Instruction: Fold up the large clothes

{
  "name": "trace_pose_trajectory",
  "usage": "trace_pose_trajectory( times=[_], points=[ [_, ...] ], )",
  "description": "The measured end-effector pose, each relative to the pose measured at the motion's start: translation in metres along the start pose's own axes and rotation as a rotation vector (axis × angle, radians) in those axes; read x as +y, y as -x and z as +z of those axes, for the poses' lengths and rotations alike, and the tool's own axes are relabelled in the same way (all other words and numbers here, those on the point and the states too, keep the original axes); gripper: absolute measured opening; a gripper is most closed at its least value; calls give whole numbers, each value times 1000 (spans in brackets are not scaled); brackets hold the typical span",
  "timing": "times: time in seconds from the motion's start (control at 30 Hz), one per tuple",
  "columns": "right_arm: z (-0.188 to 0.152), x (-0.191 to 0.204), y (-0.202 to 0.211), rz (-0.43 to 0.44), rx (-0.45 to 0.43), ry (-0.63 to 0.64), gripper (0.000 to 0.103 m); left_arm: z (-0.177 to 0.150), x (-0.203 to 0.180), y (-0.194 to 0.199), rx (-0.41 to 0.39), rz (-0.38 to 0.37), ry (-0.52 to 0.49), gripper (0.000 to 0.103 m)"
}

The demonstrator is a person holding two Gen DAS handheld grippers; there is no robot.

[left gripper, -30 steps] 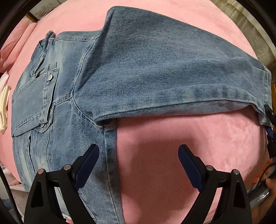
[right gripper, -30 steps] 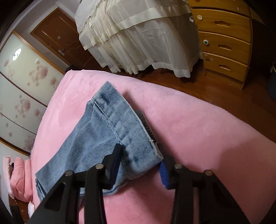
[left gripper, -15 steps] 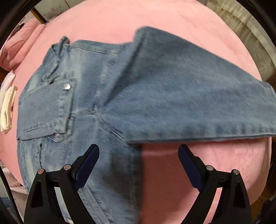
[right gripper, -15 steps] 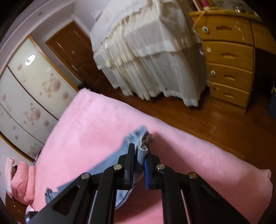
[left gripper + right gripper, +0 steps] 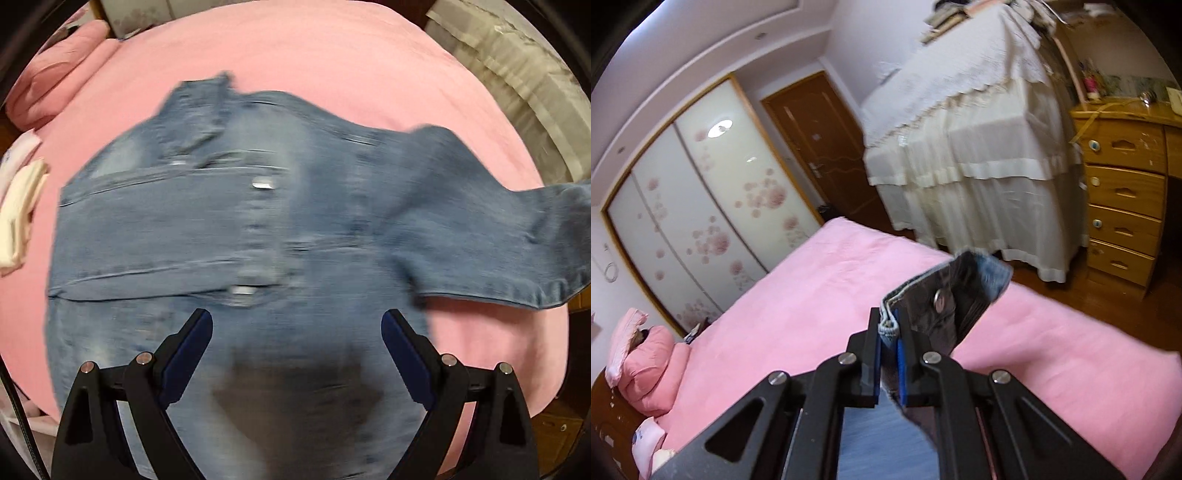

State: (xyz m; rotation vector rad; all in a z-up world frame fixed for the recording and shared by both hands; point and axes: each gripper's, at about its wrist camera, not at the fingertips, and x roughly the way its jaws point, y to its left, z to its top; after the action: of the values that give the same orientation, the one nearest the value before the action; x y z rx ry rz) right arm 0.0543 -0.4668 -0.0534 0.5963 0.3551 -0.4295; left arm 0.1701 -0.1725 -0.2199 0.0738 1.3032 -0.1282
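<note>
A blue denim jacket [image 5: 236, 229] lies spread on the pink bed [image 5: 332, 48], blurred by motion, front up with metal buttons showing. Its sleeve [image 5: 517, 243] stretches out to the right, lifted off the bed. My left gripper [image 5: 297, 339] is open and empty, hovering over the jacket's lower body. My right gripper [image 5: 888, 350] is shut on the sleeve cuff [image 5: 945, 295], which stands up between the jaws with a metal snap showing, held above the bed [image 5: 798, 288].
Pink pillows [image 5: 646, 354] lie at the bed's head. A folded cream cloth [image 5: 18, 214] lies at the left bed edge. A cloth-draped furniture piece [image 5: 967, 147], wooden drawers [image 5: 1123, 192], a wardrobe [image 5: 701, 206] and a door [image 5: 823, 144] surround the bed.
My right gripper closed on the sleeve cuff and lifted it off the bed. My left gripper swung from the sleeve's armpit to over the jacket's front, staying open.
</note>
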Motion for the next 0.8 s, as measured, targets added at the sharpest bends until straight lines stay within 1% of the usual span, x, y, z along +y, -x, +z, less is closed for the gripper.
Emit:
trace_pose_trajectory(
  times=[0.03, 0.1, 0.13, 0.17, 0.23, 0.27, 0.3, 0.33, 0.4, 0.43, 0.47, 0.53, 0.57, 0.6, 0.7, 0.8],
  points=[
    [-7, 15, 3, 15, 0, 1, 6, 2, 17, 3, -6, -3, 9, 92],
    [-25, 56, 2, 63, 36, 4, 6, 5, 53, 8, -20, -7, 31, 92],
    [-32, 68, 3, 73, 45, 12, 6, 7, 69, 10, -24, -7, 40, 92],
    [-46, 92, 2, 92, 62, 37, 6, 10, 89, 11, -29, -6, 51, 92],
    [-64, 123, -2, 119, 91, 82, 6, 14, 120, 12, -40, 3, 70, 92],
    [-79, 146, -6, 140, 116, 114, 6, 16, 138, 11, -42, 10, 83, 92],
    [-89, 158, -8, 155, 131, 128, 6, 17, 152, 9, -41, 14, 95, 92],
    [-108, 179, -15, 181, 166, 152, 6, 18, 167, 7, -37, 17, 111, 92],
    [-139, 204, -24, 212, 213, 192, 6, 18, 191, 0, -30, 20, 141, 92],
    [-163, 219, -32, 227, 239, 233, 6, 18, 203, -3, -24, 23, 153, 92],
    [-184, 231, -39, 219, 277, 278, 6, 17, 216, -8, -16, 27, 165, 92],
    [-223, 250, -55, 184, 376, 367, 6, 15, 233, -14, -3, 37, 180, 92],
    [-250, 256, -67, 163, 449, 420, 6, 13, 243, -18, 8, 40, 185, 92],
    [-264, 259, -72, 148, 486, 446, 6, 12, 249, -20, 15, 38, 188, 92],
    [-295, 256, -75, 125, 565, 463, 11, 9, 265, -27, 43, 20, 178, 92],
    [-303, 246, -75, 118, 621, 456, 14, 7, 268, -30, 54, 13, 150, 92]
  ],
)
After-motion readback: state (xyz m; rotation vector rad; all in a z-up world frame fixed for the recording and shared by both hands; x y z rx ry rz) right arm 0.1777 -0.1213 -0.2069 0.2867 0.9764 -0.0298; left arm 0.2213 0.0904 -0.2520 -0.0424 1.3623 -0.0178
